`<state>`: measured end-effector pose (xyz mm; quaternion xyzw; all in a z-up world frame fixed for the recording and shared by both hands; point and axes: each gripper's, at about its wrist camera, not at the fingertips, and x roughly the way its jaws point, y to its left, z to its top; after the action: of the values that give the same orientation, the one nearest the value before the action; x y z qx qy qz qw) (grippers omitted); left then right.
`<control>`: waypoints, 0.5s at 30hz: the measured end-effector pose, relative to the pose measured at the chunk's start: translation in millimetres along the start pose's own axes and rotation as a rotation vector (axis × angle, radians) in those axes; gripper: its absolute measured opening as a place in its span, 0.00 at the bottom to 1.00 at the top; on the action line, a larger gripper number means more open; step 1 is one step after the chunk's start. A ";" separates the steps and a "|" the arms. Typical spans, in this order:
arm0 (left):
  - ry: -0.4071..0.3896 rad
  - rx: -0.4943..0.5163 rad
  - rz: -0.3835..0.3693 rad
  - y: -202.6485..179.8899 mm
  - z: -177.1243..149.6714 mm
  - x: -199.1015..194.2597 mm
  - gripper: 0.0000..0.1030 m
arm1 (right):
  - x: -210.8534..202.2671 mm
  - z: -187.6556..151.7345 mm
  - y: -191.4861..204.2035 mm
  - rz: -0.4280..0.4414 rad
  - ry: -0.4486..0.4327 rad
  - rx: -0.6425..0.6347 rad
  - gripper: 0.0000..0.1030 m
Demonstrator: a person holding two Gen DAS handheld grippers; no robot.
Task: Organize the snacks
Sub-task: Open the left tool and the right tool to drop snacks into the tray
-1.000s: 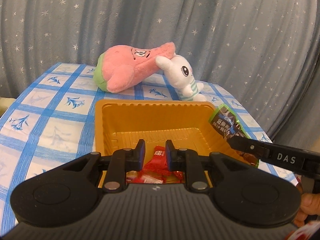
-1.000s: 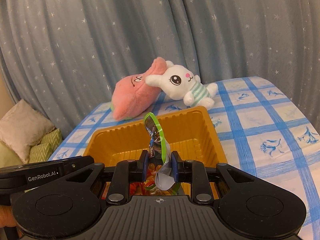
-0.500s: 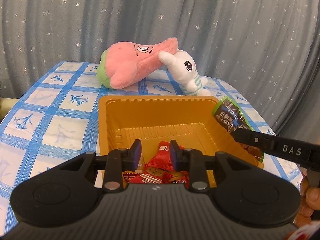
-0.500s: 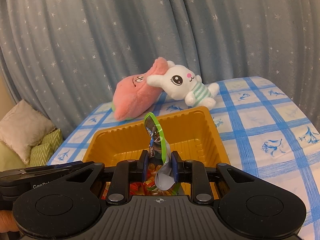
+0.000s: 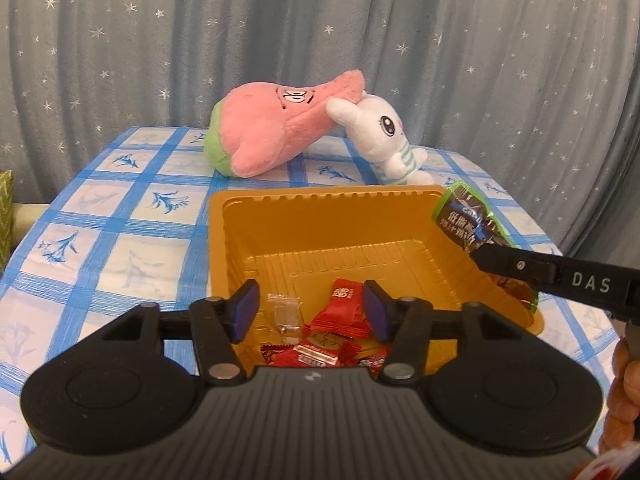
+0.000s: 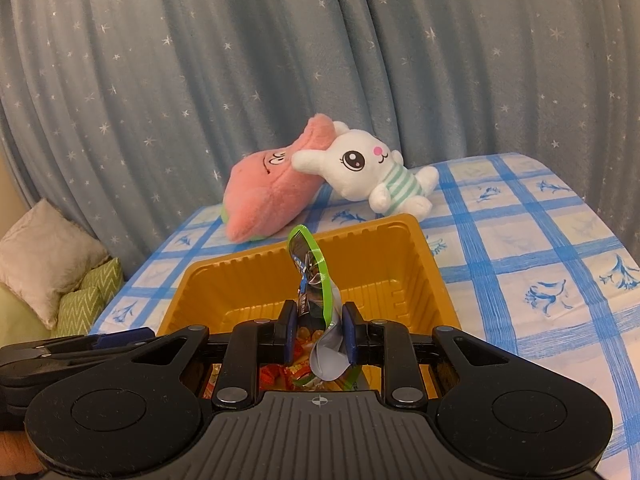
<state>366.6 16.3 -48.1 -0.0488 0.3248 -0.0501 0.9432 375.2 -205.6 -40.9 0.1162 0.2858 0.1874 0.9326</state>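
Left claw (image 5: 310, 310) over the near end of an orange plastic tray (image 5: 240, 236), jaws opening, nothing pressed between the blue pads (image 5: 245, 309). Below the gap, inside the tray: red snack packets (image 5: 345, 312) heaped at the near end, and a small clear wrapper (image 5: 285, 312) just left of them. Far half of the tray bare.

Right claw (image 6: 318, 338) clamped shut on a green-edged snack packet (image 6: 314, 276), held upright above the tray's (image 6: 424, 264) right side; top of the packet standing up past the fingertips, silver lower end hanging behind them. More bright wrappers visible in the tray beneath.

Tray set on a counter (image 5: 120, 216) covered by a blue-and-white checked cloth. Beyond the tray, a pink plush toy (image 5: 272, 136) lying tilted, touching a white bunny plush (image 5: 384, 136) in a striped shirt. Behind them, a grey-blue curtain (image 5: 440, 40) dotted with stars. Part of a person's hand (image 5: 620, 392) at the right edge of the left wrist view.
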 end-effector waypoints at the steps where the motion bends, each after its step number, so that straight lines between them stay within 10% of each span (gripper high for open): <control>1: -0.002 0.002 0.007 0.1 -0.3 0.0 0.65 | 0.5 0.1 0.0 0.000 0.000 -0.001 0.23; 15: -0.028 0.032 0.052 -1.7 -2.6 -1.6 0.92 | 5.5 3.1 -2.3 -0.004 -0.006 0.005 0.24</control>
<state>363.5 14.6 -48.9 -0.0259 0.3121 -0.0299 0.9492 381.8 -205.8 -41.8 0.1184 0.2839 0.1846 0.9334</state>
